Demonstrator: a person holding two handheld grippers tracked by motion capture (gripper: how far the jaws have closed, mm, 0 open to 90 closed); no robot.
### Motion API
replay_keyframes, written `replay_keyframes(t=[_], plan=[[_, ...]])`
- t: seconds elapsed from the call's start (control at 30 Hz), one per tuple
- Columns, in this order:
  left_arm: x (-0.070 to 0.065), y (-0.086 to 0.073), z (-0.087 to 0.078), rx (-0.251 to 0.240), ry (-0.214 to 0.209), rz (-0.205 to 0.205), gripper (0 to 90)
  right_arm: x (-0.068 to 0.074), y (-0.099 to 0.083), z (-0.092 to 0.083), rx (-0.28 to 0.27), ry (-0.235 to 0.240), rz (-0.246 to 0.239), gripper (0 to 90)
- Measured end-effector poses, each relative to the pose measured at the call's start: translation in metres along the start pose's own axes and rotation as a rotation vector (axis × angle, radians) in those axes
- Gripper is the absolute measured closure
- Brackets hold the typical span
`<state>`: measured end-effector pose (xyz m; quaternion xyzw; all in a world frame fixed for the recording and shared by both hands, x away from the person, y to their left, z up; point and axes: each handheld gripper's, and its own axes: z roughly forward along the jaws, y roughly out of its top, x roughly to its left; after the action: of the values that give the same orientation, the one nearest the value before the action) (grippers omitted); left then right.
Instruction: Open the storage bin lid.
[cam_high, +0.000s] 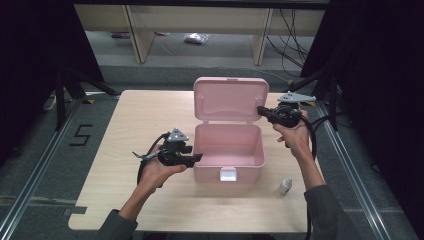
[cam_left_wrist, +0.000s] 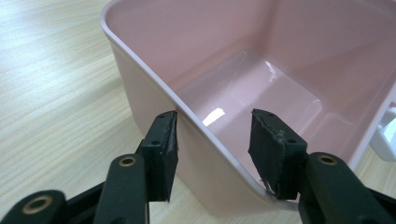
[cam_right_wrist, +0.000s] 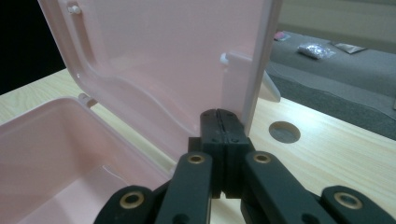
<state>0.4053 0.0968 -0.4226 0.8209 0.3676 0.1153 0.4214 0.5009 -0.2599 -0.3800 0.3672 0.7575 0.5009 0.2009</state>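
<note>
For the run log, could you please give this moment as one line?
left gripper: open, straddling pink box side wall | right gripper: shut, at raised lid edge | small bottle: on table

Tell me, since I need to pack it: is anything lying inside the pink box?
No, the pink box stands open with a bare floor, nothing lying inside it.
</note>
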Motion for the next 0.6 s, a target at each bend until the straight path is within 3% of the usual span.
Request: replay_keyframes(t=[0.03, 0.07, 0.1, 0.17, 0.23, 0.27, 0.3, 0.33, 0.4, 0.6], plan=[[0.0, 0.0, 0.0, 0.002, 0.004, 0.002, 51.6, -0.003, 0.001, 0.001, -0.004, -0.01, -0.028, 90.0], [0.0, 0.0, 0.0, 0.003, 0.002, 0.003, 51.5, -0.004, 0.001, 0.002, 0.004, -0.01, -0.026, 90.0], [0.0, 0.0, 0.0, 0.001, -0.004, 0.002, 51.3, -0.003, 0.0, 0.004, 0.003, 0.006, 0.017, 90.0], [0.0, 0.0, 0.0, -0.002, -0.003, 0.002, 51.2, -0.004, 0.001, 0.006, 0.017, 0.006, 0.037, 90.0], [0.0, 0.0, 0.0, -0.002, 0.003, 0.001, 51.2, -0.007, 0.001, 0.01, 0.011, -0.013, 0.001, 90.0], [-0.001, 0.0, 0.0, -0.005, 0.004, -0.001, 51.2, -0.006, 0.0, 0.012, 0.019, -0.005, 0.024, 90.0], [0.0, 0.0, 0.0, -0.004, 0.01, 0.0, 51.2, -0.008, 0.0, 0.013, 0.018, -0.025, 0.006, 90.0], [0.0, 0.0, 0.0, -0.003, 0.011, 0.001, 51.2, -0.007, 0.0, 0.015, 0.018, -0.004, 0.027, 90.0], [-0.001, 0.0, 0.0, -0.005, 0.012, 0.0, 51.2, -0.006, -0.001, 0.016, 0.032, -0.016, 0.061, 90.0], [-0.001, 0.0, 0.0, -0.006, 0.004, 0.005, 51.1, -0.009, -0.003, 0.022, 0.026, -0.037, 0.044, 90.0]])
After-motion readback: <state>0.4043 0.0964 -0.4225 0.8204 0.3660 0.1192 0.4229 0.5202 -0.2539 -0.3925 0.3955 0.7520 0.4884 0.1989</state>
